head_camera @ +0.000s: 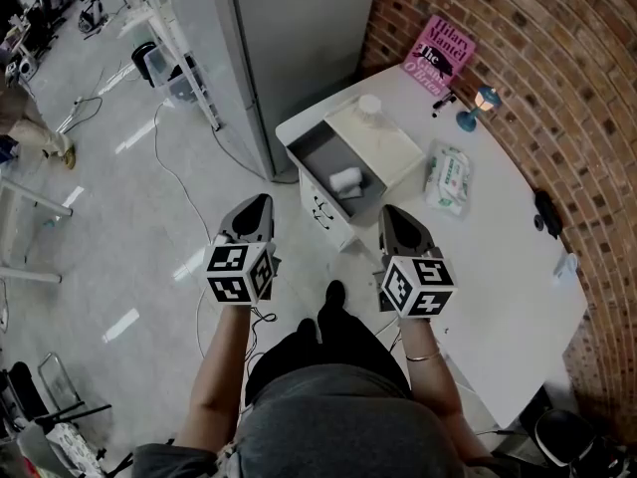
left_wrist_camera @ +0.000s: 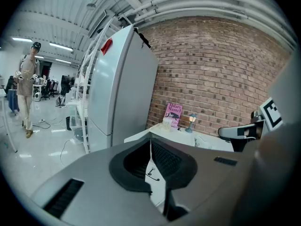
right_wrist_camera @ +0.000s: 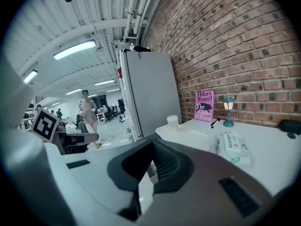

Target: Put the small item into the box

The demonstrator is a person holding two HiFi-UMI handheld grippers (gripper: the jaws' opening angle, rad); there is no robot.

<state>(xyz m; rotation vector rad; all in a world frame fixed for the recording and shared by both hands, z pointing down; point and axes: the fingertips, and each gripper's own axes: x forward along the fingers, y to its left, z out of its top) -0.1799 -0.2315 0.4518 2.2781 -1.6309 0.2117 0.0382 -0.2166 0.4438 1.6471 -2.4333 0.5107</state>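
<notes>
A white box (head_camera: pixel 390 147) stands at the left end of the white table (head_camera: pixel 498 267), its grey drawer (head_camera: pixel 320 157) pulled out toward me. A small white item (head_camera: pixel 346 179) lies inside the drawer. My left gripper (head_camera: pixel 256 207) hangs over the floor just left of the drawer's front, shut with nothing in it (left_wrist_camera: pixel 150 141). My right gripper (head_camera: pixel 395 217) hovers over the table edge just right of the drawer, its jaws also together and empty (right_wrist_camera: pixel 152 144). Both point away from me, toward the box.
A round tub of cotton swabs (head_camera: pixel 369 110) sits on the box top. A pack of wet wipes (head_camera: pixel 448 177) lies to its right; a pink book (head_camera: pixel 439 53) and small lamp (head_camera: pixel 483 103) stand by the brick wall. A grey cabinet (head_camera: pixel 299 38) rises behind the table.
</notes>
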